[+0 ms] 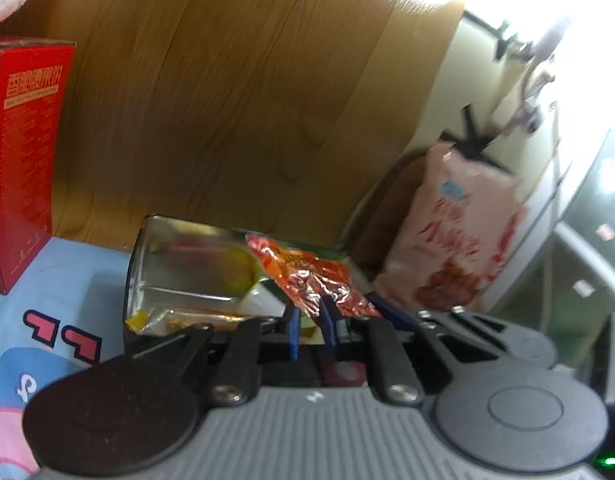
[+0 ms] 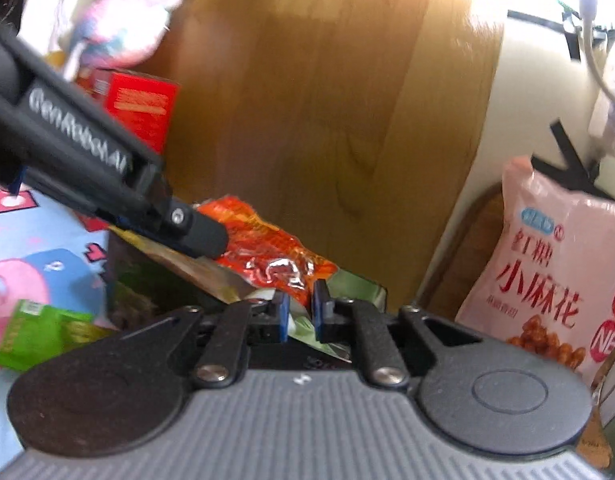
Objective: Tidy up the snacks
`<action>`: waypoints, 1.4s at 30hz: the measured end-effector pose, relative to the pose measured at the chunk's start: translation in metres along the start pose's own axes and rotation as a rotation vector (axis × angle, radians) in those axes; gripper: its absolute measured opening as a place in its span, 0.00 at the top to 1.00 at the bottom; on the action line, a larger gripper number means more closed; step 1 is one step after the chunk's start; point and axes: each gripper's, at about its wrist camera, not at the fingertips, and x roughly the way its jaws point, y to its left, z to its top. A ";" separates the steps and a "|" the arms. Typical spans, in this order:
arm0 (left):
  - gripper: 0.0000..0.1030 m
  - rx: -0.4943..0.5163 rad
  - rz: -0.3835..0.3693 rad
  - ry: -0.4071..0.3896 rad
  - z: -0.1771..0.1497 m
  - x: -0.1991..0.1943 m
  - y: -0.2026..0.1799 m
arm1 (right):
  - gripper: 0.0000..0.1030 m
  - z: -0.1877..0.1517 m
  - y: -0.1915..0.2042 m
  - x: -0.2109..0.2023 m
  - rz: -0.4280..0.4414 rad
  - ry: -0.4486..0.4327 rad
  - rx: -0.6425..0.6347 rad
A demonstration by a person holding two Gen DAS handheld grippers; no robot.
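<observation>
The orange snack packet is a thin foil sachet, so I judge it very light, limp and slick: it will crumple and sag, not hold a shape, and whatever is inside may crush under a hard squeeze. The safest hold looks like the flat sealed edge, not the filled belly.

It is glossy red-orange with crinkled silver glints and blurred print. It lies over the open top of a shiny metal tin, which stands on a blue cartoon cloth before a wooden panel.

In the left wrist view the packet's near end sits at about 12 o'clock from the left gripper, whose blue fingers are drawn close together on that edge; it seems pinched, though blur leaves some doubt. In the right wrist view the right gripper has its fingers narrowly parted with the packet's lower corner between them; whether they grip it or merely flank it I cannot tell.

A pink snack bag stands at 3 o'clock, a red box at 10 o'clock, and a green packet lies at 9 o'clock in the right view
</observation>
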 end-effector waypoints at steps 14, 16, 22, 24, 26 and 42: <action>0.77 0.132 0.104 0.007 -0.046 -0.041 -0.025 | 0.73 -0.053 -0.028 -0.078 0.050 0.038 0.209; 0.74 0.164 0.147 0.025 -0.066 -0.054 -0.031 | 0.72 -0.067 -0.026 -0.090 0.088 0.080 0.281; 0.74 0.115 0.214 0.061 -0.120 -0.092 -0.012 | 0.65 -0.098 -0.002 -0.132 0.239 0.113 0.381; 0.74 0.080 0.233 0.067 -0.133 -0.104 -0.002 | 0.64 -0.102 0.005 -0.142 0.263 0.108 0.399; 0.74 0.065 0.272 0.056 -0.144 -0.118 0.005 | 0.64 -0.103 0.010 -0.153 0.288 0.088 0.420; 0.66 0.088 0.334 -0.009 -0.166 -0.147 0.022 | 0.46 -0.100 0.059 -0.156 0.399 0.128 0.178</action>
